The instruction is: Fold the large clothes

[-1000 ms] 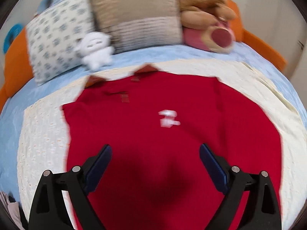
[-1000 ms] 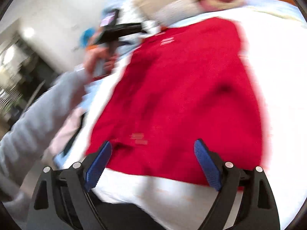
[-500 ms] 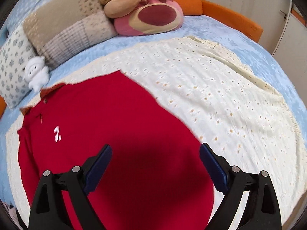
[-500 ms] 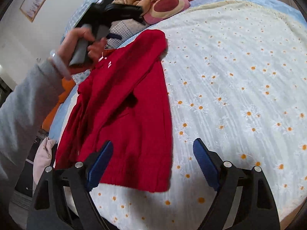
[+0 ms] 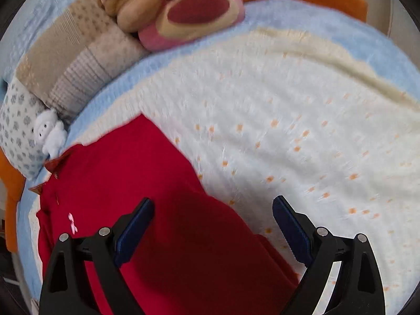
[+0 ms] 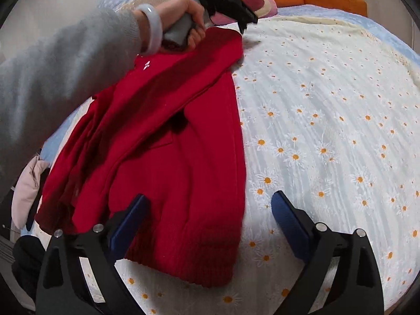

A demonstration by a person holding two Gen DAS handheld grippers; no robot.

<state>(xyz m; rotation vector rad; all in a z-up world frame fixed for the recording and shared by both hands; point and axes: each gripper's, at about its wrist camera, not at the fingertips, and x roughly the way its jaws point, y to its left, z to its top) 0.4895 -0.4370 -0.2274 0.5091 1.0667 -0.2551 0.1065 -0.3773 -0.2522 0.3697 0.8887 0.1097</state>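
Red sweater (image 6: 168,157) lies on daisy blanket (image 6: 328,131), frame centre-left. Right tongs (image 6: 210,220) wide, empty, over hem at lower frame. Left tongs (image 5: 212,223) wide, empty, above sweater's shoulder area.

Red knit sweater (image 6: 168,162), one item. Deep red, with a ribbed hem, a darker orange-red collar (image 5: 56,158) and a small white logo (image 6: 146,64) on the chest. It lies on the daisy-print bedspread (image 6: 328,136) of the bed, on the left part, collar end far toward the pillows and hem near. Folded lengthwise: the right side is turned over the body, giving a straight right edge and a narrow shape. A sleeve runs diagonally across the top layer from the far right corner toward the near left. The left edge is bunched in loose folds. The hem is flat, slightly curled at the near left corner.
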